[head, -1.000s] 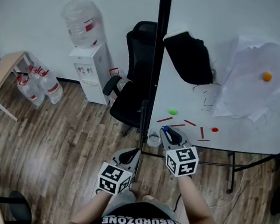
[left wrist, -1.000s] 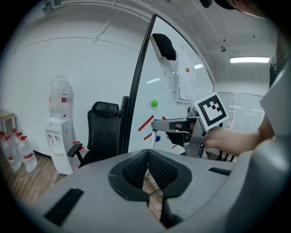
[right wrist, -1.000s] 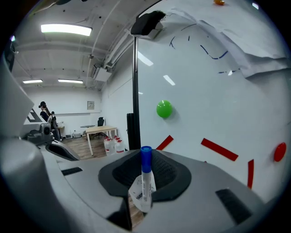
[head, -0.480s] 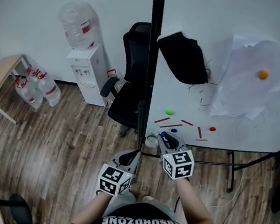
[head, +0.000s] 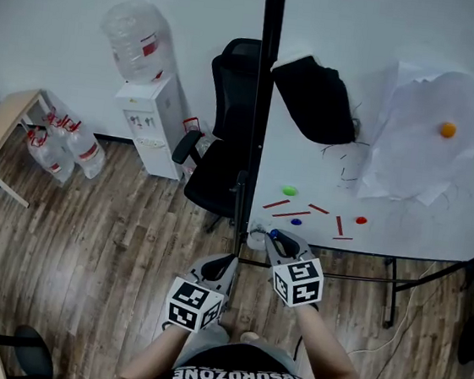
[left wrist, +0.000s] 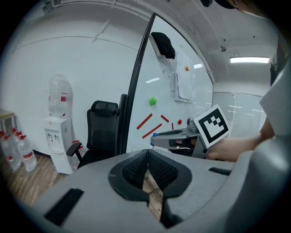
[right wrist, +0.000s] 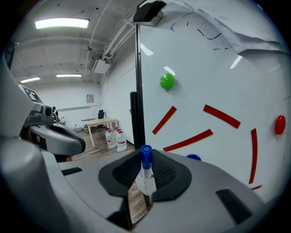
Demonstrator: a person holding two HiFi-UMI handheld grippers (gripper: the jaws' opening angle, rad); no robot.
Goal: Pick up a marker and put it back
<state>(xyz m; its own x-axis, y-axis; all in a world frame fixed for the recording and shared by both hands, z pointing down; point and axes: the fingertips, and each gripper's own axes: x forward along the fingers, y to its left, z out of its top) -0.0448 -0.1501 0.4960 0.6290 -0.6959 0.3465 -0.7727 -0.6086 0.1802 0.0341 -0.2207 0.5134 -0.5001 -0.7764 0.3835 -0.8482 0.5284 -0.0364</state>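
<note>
One blue-capped marker [right wrist: 145,159] was clamped in the right gripper's [head: 274,236] jaws, near the whiteboard [head: 367,21]. The left gripper's [left wrist: 148,169] jaws were together, empty. The whiteboard bore five red strips [head: 291,213] and four round magnets [head: 290,190].

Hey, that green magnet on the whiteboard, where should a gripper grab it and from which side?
Take the green magnet by its round rim, coming straight at the face of the whiteboard with the jaws on opposite edges. It sits flat against the board, so probably only its edge gives the jaws anything to close on.
</note>
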